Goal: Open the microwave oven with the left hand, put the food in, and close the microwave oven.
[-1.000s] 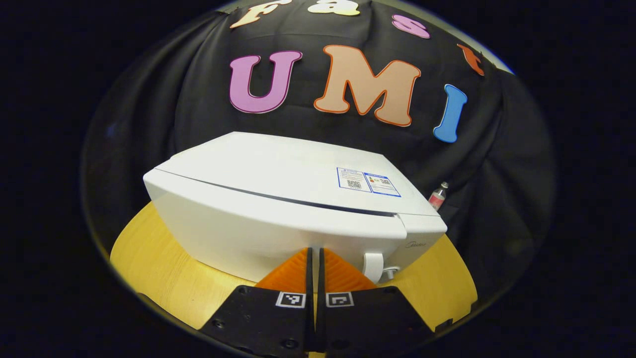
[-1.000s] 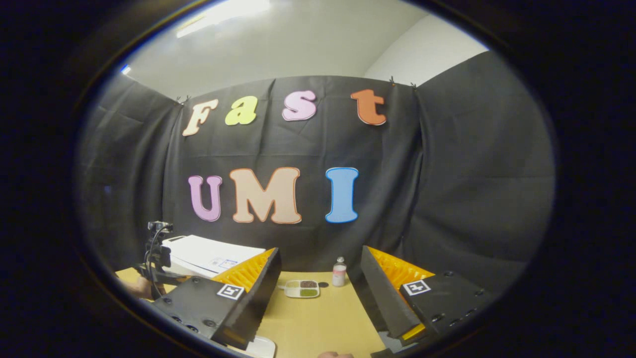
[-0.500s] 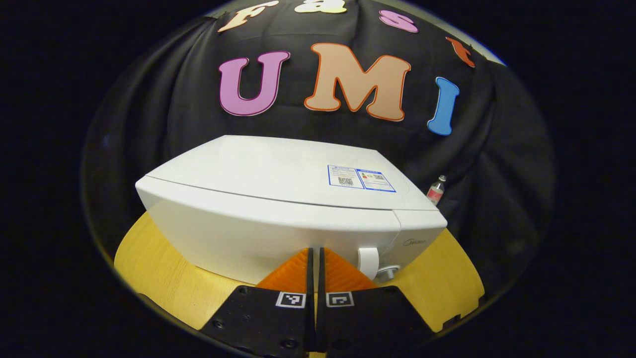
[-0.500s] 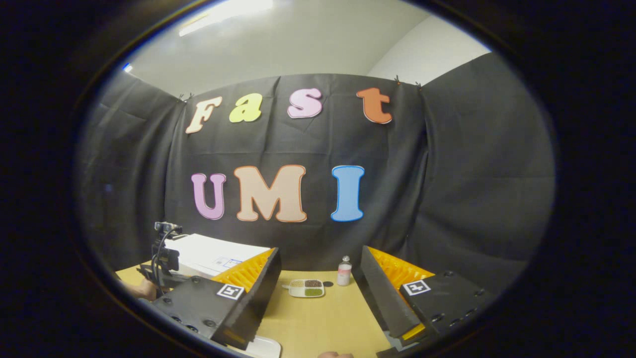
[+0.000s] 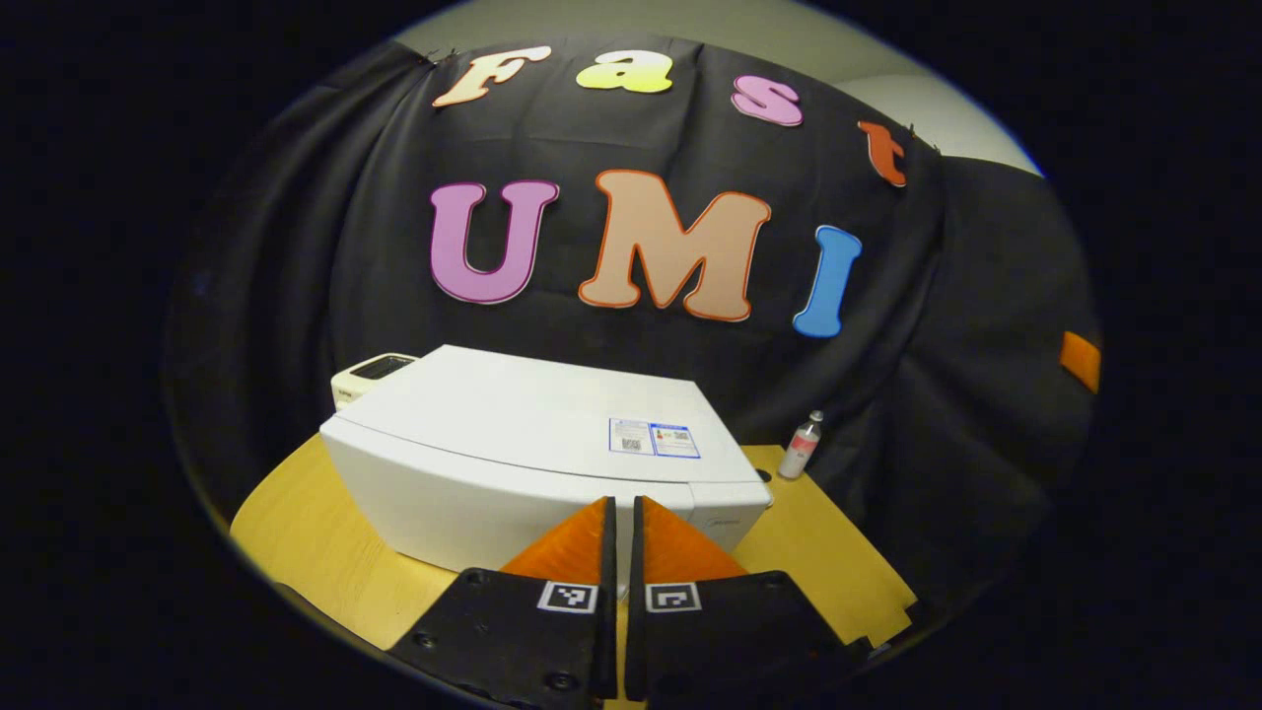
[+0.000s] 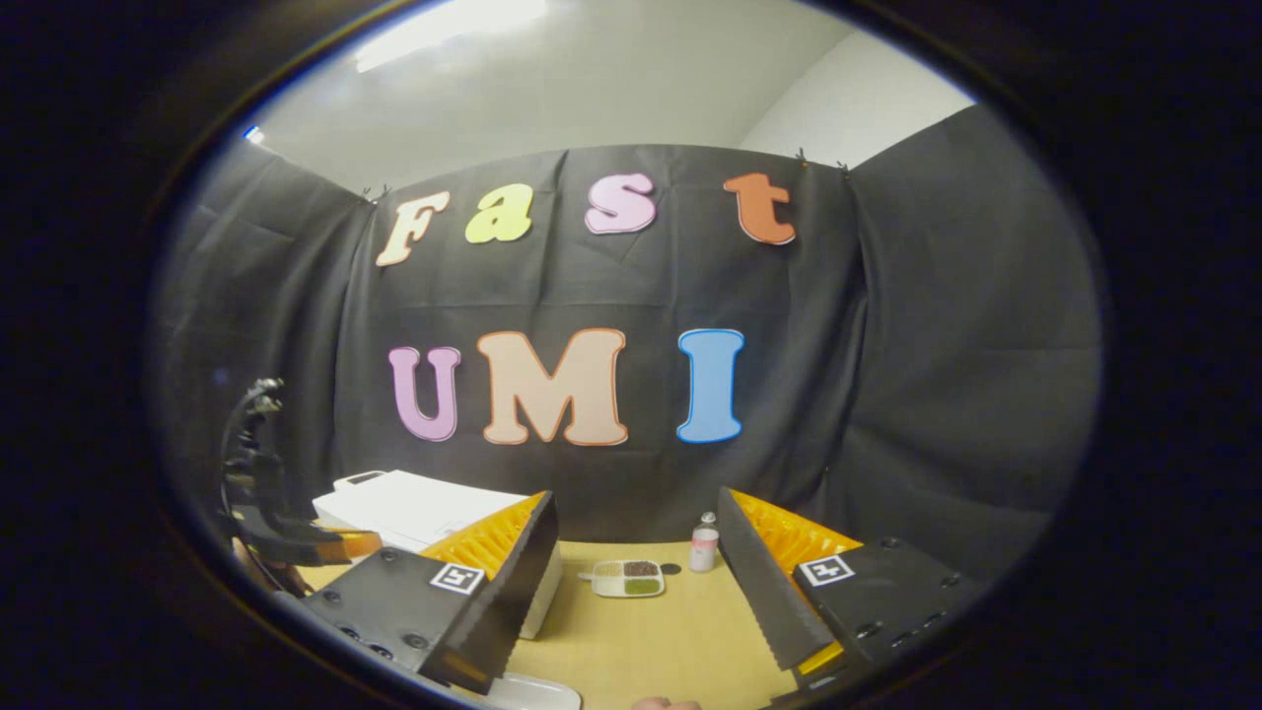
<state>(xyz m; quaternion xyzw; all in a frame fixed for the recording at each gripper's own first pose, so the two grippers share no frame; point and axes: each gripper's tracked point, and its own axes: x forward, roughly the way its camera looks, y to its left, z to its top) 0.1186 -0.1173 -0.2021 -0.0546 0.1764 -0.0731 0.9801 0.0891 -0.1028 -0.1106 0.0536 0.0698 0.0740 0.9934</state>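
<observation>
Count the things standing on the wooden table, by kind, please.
Microwave oven: 1
Food tray: 1
Small bottle: 1
Total: 3

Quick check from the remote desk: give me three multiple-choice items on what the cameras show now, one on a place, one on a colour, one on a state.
1. Where does the food tray sit?
A. on the table, beside the small bottle
B. on top of the microwave
C. between the right tongs

2. What colour is the microwave?
A. black
B. white
C. red

3. How are the right tongs?
A. shut on the tray
B. shut, empty
C. open

Answers: 1 A, it lies on the wooden table left of the bottle. 2 B, its casing is white. 3 C, a wide gap separates the fingers.
</observation>
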